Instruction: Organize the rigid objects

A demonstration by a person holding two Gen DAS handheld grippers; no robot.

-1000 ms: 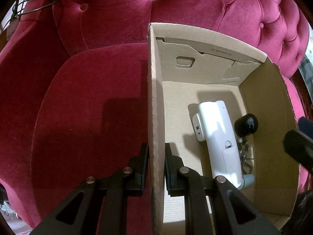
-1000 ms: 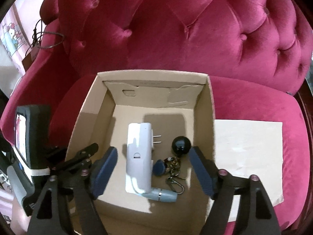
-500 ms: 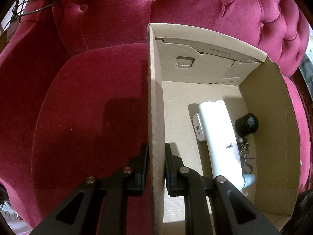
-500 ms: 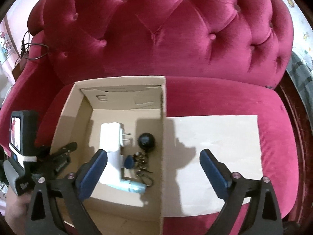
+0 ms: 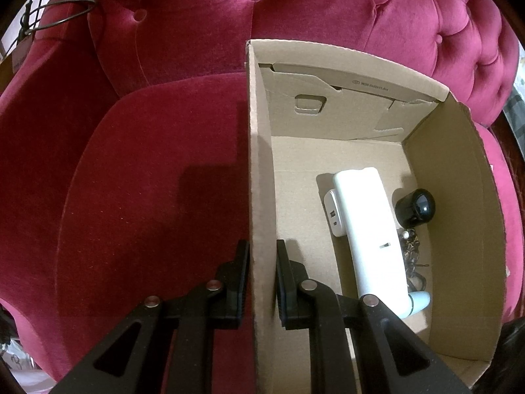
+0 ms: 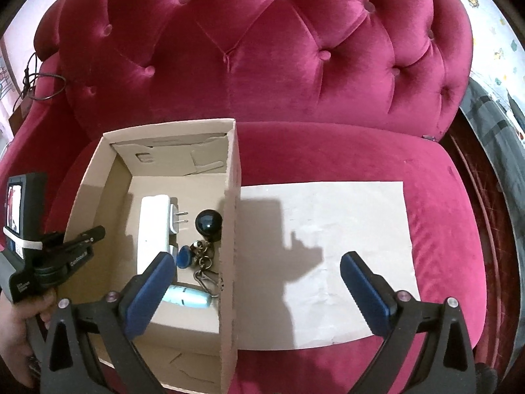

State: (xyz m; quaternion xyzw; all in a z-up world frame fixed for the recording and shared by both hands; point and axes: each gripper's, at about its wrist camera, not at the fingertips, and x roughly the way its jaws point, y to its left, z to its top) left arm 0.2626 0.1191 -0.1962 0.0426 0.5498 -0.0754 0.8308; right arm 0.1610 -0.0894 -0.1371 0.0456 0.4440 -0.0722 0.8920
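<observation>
Currently the left gripper fingers clamp the cardboard box wall. The right gripper has just been opening; its fingers stand wide, empty, over the paper sheet. The white adapter, black ball and keychain lie boxed. Judged step: release complete. Next: locate any remaining item.

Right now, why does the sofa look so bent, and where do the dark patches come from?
Both views: a fisheye lens bows the sofa and blackens the corners. Right wrist view: light from behind throws a hard gripper shadow onto the paper sheet; the white adapter glares. Left wrist view: the cardboard box wall shades the seat; the adapter is overexposed.
</observation>
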